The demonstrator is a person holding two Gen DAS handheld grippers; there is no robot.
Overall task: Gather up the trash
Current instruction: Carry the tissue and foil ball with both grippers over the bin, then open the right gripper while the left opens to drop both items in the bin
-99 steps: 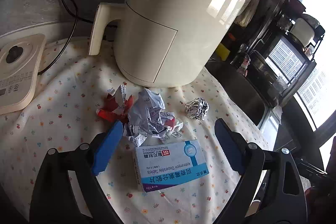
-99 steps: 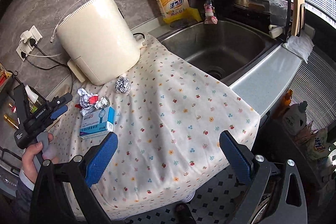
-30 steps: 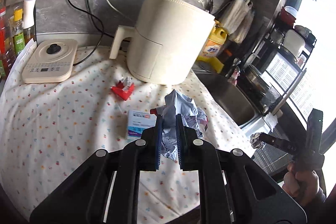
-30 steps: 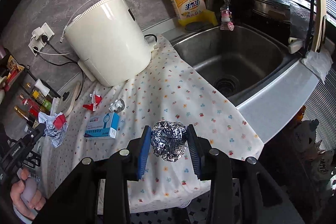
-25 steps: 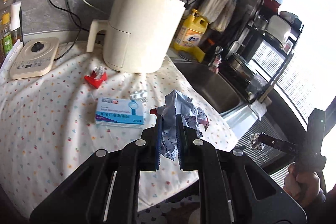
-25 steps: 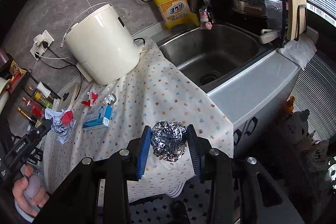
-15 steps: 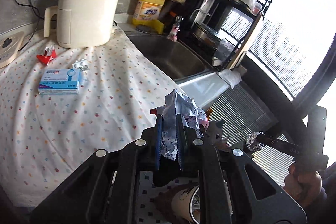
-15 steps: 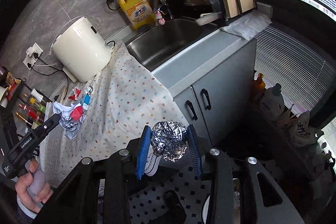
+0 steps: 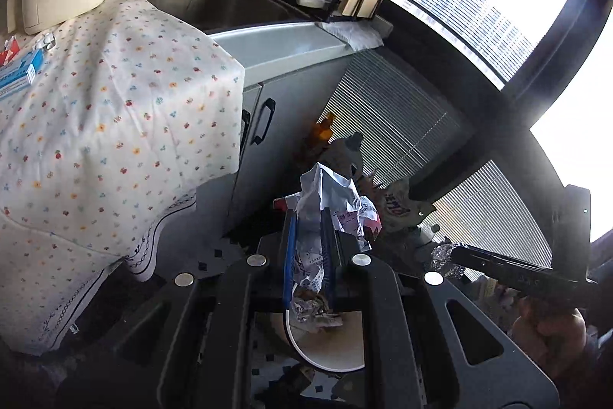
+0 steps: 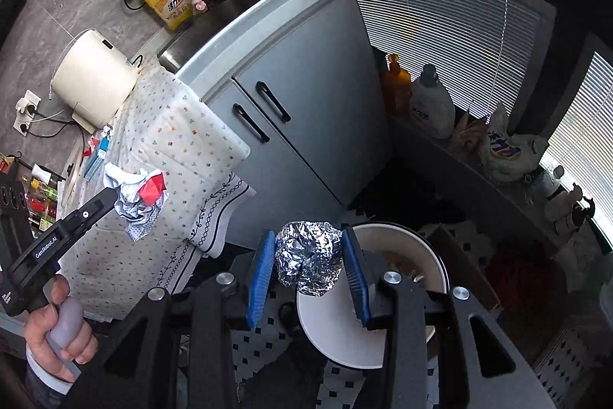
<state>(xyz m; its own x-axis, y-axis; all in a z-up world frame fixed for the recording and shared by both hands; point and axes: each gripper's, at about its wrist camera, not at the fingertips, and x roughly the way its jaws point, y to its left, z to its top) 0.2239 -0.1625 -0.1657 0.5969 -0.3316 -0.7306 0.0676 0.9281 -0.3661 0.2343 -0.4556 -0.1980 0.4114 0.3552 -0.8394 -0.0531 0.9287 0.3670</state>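
My left gripper (image 9: 308, 217) is shut on a crumpled wad of printed paper (image 9: 331, 188) with a red scrap in it. It hangs over a round white trash bin (image 9: 337, 347) on the floor, which holds some crumpled waste. My right gripper (image 10: 308, 244) is shut on a ball of aluminium foil (image 10: 308, 255), just above the near rim of the same bin (image 10: 333, 336). In the right wrist view the left gripper (image 10: 111, 196) shows at the left with the paper wad (image 10: 134, 196), held by a hand. The foil ball (image 9: 444, 255) also shows in the left wrist view.
A counter with a floral cloth (image 9: 115, 110) stands at the left, with a blue and white medicine box (image 9: 15, 75) and a cream appliance (image 10: 92, 75) on it. Grey cabinet doors (image 10: 299, 110) are behind. Bottles and bags (image 10: 429, 102) line a ledge by the blinds.
Both grippers have swung away from the counter and dropped toward the floor, carrying the paper wad and the foil ball. The white bin has come into view beneath them.
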